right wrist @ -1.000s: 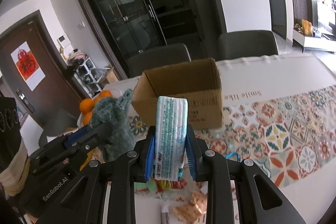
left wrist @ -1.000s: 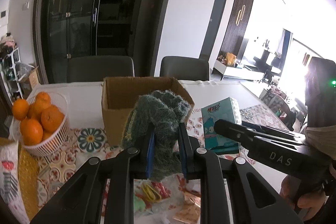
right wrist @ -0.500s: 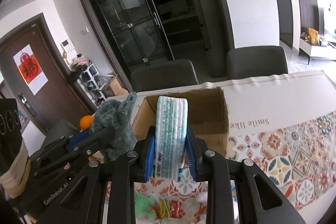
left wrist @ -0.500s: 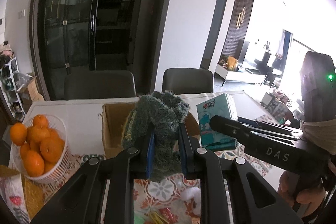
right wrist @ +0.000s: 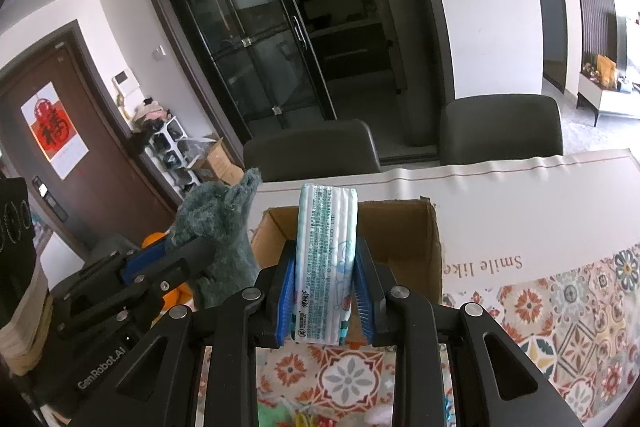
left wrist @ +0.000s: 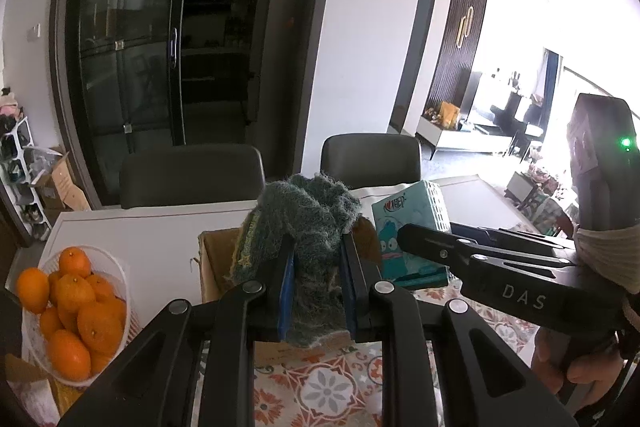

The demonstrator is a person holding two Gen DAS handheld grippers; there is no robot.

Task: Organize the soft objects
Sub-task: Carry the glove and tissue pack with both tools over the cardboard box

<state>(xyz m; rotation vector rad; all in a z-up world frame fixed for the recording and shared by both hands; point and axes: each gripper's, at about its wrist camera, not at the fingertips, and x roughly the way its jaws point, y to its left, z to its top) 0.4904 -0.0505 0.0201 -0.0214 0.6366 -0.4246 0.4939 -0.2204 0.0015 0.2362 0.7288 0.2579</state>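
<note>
Both fisheye cameras ride close behind their hand-held grippers, facing across the counter (left wrist: 132, 227) toward the dark glass doors (right wrist: 280, 39); both views share the cardboard box (right wrist: 400, 239) at centre frame.

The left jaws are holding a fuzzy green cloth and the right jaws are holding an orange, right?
Not quite. The right gripper is shut on a tissue pack, as the right wrist view shows. The oranges sit in a white basket. The left gripper does hold the fuzzy green cloth.

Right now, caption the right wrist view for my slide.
Right gripper clamps a tissue pack before the open cardboard box.
</note>
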